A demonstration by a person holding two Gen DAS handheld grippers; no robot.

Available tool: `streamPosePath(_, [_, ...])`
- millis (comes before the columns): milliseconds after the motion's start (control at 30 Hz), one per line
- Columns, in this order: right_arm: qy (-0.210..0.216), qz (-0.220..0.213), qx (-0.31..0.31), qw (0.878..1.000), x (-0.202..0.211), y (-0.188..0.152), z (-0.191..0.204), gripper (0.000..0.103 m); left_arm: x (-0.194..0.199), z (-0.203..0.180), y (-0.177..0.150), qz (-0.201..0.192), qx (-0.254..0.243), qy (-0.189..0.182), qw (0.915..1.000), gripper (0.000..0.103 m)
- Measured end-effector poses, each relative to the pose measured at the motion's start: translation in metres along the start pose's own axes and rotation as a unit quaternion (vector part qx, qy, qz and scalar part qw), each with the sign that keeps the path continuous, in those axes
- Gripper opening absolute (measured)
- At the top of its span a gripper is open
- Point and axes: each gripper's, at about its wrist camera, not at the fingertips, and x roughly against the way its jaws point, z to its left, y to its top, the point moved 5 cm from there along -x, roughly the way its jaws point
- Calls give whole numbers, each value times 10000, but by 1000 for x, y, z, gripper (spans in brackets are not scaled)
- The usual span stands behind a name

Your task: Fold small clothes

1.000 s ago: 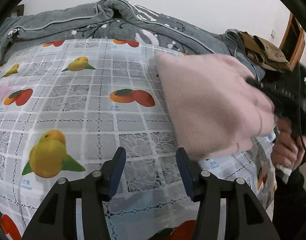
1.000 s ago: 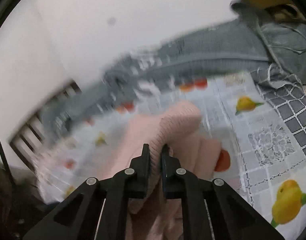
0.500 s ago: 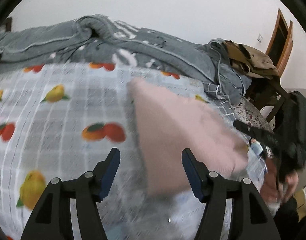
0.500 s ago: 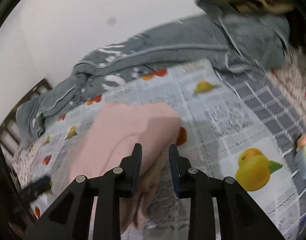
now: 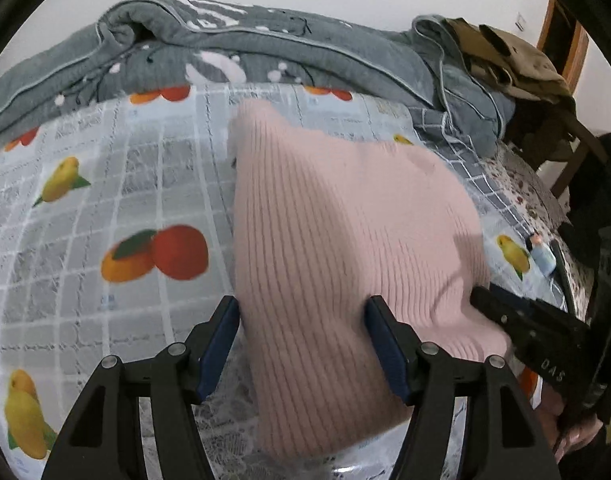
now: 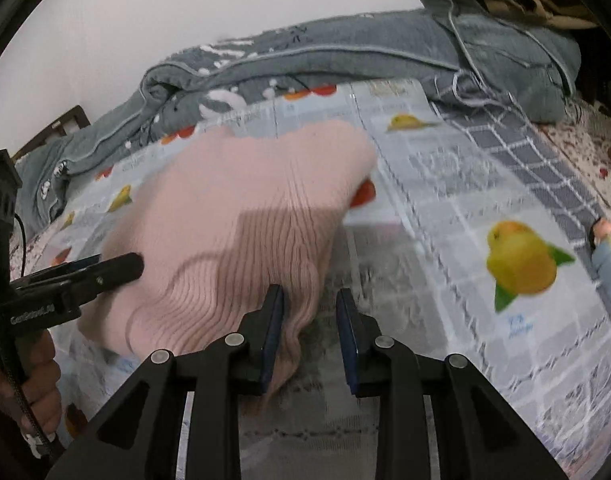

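Observation:
A folded pink ribbed knit garment (image 5: 337, 240) lies on the fruit-print cloth (image 5: 105, 184). My left gripper (image 5: 303, 320) is open, its jaws straddling the garment's near edge. My right gripper (image 6: 310, 308) is open, the garment's (image 6: 241, 216) right corner just at its left jaw. In the left wrist view the right gripper (image 5: 517, 312) shows at the garment's right edge. In the right wrist view the left gripper (image 6: 85, 272) shows at its left edge.
A grey quilt (image 5: 265, 48) is bunched along the far side. A brown garment (image 5: 505, 56) hangs on a wooden chair at the far right. A small blue figure (image 6: 609, 256) lies at the cloth's right edge.
My right gripper has opened and let go of the pink garment, which now lies on the cloth. My left gripper has moved right, up to the garment's near edge.

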Motion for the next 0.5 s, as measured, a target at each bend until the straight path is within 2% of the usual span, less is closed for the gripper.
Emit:
streamPosePath(100, [103, 43, 2, 9999, 6, 9, 0, 26, 6, 5, 7, -102, 113, -240, 9996, 64])
streamPosePath(133, [166, -65, -1, 9998, 12, 17, 0, 27, 7, 8, 11, -127, 171, -305, 9993, 64])
streamPosePath(233, [261, -477, 36, 9985, 26, 43, 5, 39, 7, 15, 31, -204, 258, -437, 9985, 65])
streamPosePath(300, [313, -495, -26, 9983, 21, 58, 6, 49, 2, 17, 41, -165, 259, -456, 9985, 65])
streamPosePath(400, [446, -119, -282, 9985, -5, 73, 5, 49, -12, 24, 56, -43, 353, -475, 9982, 65])
streamPosePath(467, [352, 247, -424, 9982, -28, 70, 1, 49, -24, 30, 61, 147, 490, -541, 9972, 66])
streamPosePath(500, [441, 325, -470, 9974, -35, 67, -1, 49, -28, 32, 60, 202, 549, -609, 9964, 67])
